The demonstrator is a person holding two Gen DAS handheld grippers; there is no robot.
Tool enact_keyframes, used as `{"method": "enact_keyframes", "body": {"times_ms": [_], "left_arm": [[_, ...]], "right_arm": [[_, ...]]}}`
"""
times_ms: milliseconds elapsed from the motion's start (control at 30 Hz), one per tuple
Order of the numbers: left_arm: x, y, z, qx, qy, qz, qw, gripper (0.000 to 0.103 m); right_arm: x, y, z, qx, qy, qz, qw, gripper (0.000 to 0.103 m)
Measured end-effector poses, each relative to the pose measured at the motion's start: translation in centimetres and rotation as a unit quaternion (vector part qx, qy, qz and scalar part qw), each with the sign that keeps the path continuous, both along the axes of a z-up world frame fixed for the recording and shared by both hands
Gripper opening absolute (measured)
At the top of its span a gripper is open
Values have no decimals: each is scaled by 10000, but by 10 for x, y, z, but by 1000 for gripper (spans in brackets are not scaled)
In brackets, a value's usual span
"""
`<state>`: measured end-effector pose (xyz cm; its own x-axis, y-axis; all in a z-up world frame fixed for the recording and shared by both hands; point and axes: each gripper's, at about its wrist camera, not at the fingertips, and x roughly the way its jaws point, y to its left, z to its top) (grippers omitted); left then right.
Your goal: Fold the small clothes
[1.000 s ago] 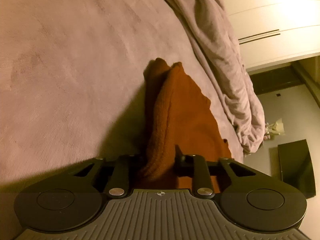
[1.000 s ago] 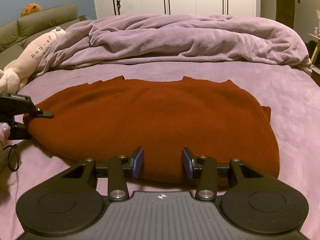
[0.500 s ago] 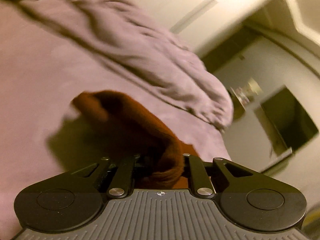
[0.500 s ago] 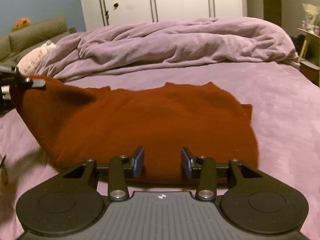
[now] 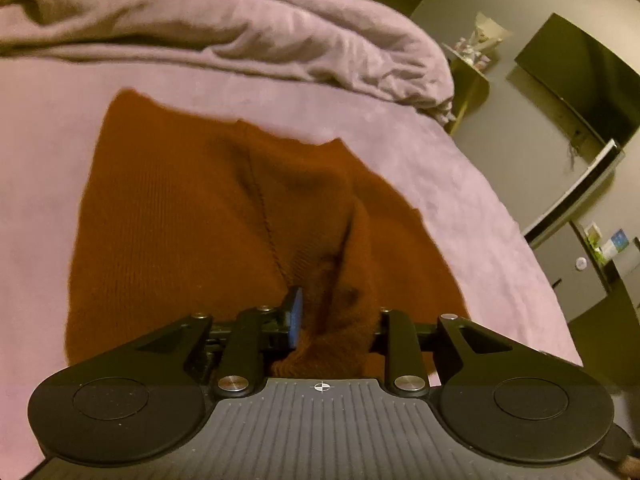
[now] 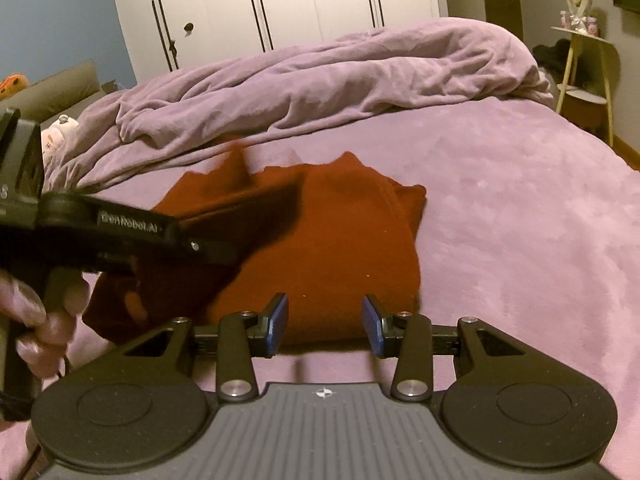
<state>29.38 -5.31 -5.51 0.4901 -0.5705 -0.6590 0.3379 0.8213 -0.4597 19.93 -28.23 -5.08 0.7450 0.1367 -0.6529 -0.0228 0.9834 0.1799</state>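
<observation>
A rust-red knit sweater [image 6: 340,240] lies on the purple bedspread [image 6: 520,240]. My left gripper [image 5: 334,320] is shut on a bunched end of the sweater [image 5: 224,216] and holds it over the rest of the garment. In the right wrist view the left gripper [image 6: 248,220] reaches in from the left above the sweater, held by a hand [image 6: 36,320]. My right gripper [image 6: 324,324] is open and empty, its blue pads [image 6: 278,322] just above the sweater's near edge.
A rumpled purple duvet [image 6: 320,80] lies across the far side of the bed. White wardrobes [image 6: 280,4] stand behind it. A small yellow side table [image 6: 588,72] is at the right. A plush toy [image 6: 56,136] and a sofa [image 6: 60,92] are at the left.
My left gripper has carried its end of the sweater up and rightward over the body, folding the garment narrower. The right gripper has stayed open by the near edge.
</observation>
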Motion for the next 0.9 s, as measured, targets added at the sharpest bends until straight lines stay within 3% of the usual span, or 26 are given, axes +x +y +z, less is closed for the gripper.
{"method": "enact_keyframes", "body": {"times_ms": [133, 267, 400, 500, 633, 833, 900], "left_arm": [[-27, 30, 33, -126, -327, -8, 9994, 39], [-42, 60, 48, 378, -618, 383, 9966, 57], [-40, 79, 25, 1033, -290, 831, 9908, 58], [-37, 84, 5, 703, 84, 803, 9943, 58], [-34, 86, -15, 359, 400, 802, 9953, 59], [-44, 71, -17, 562, 272, 627, 9961, 62], [-47, 68, -20, 638, 281, 561, 9960, 63]], "right_arm": [[3, -3, 3, -41, -49, 59, 10000, 40], [16, -4, 15, 133, -216, 12, 9997, 41], [44, -4, 20, 861, -12, 51, 9963, 52], [76, 2, 8, 1359, 512, 235, 9891, 64], [110, 8, -15, 1803, 1108, 194, 9772, 66], [134, 22, -17, 1971, 1149, 219, 9734, 67], [140, 30, -15, 1812, 1079, 302, 9770, 66]]}}
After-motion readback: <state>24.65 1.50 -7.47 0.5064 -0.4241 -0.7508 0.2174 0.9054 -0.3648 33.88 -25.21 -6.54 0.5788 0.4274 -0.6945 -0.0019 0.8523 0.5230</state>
